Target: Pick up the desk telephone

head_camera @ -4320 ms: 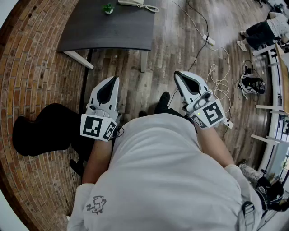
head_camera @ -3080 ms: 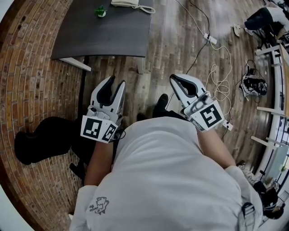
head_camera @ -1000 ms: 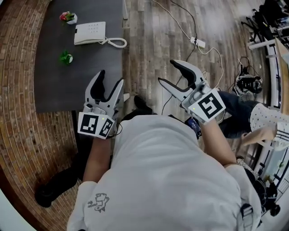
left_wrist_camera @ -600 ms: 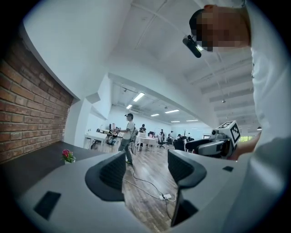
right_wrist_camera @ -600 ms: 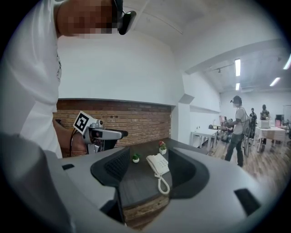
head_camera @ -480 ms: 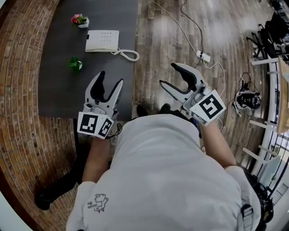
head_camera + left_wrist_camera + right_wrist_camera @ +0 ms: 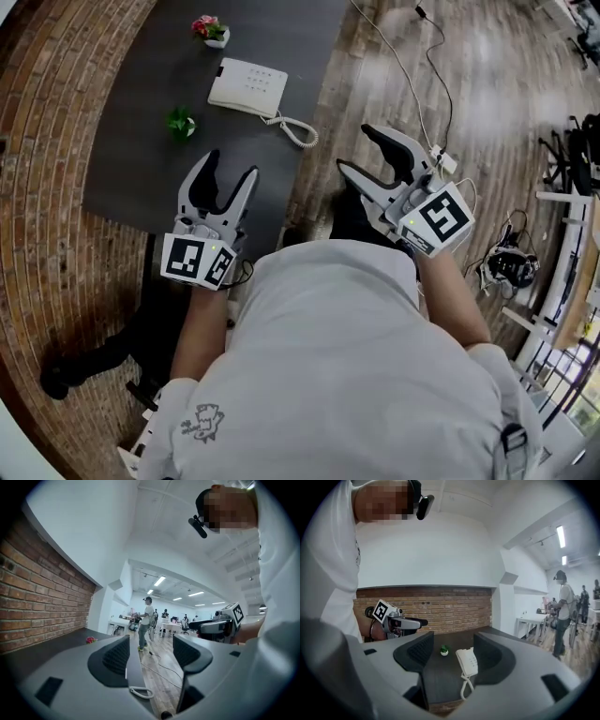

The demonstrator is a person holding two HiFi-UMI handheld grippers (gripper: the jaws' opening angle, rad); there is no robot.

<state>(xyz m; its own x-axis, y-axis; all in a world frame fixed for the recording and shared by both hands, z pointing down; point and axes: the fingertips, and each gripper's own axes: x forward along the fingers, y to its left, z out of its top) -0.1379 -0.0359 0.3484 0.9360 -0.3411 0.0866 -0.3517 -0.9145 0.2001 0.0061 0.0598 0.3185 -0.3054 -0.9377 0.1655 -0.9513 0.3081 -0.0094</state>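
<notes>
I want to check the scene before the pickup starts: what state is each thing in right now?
Phone: flat on the table, untouched, handset seemingly on its cradle.
Cord: coiled, reaching the table's edge.
Left gripper: open, empty, over the table.
Right gripper: open, empty, over the floor beside the table.
Green plant: upright.
Pink flowers: upright.

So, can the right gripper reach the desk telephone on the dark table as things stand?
Probably yes: the right gripper is open and empty, and nothing stands between it and the desk telephone except the phone's own coiled cord.
</notes>
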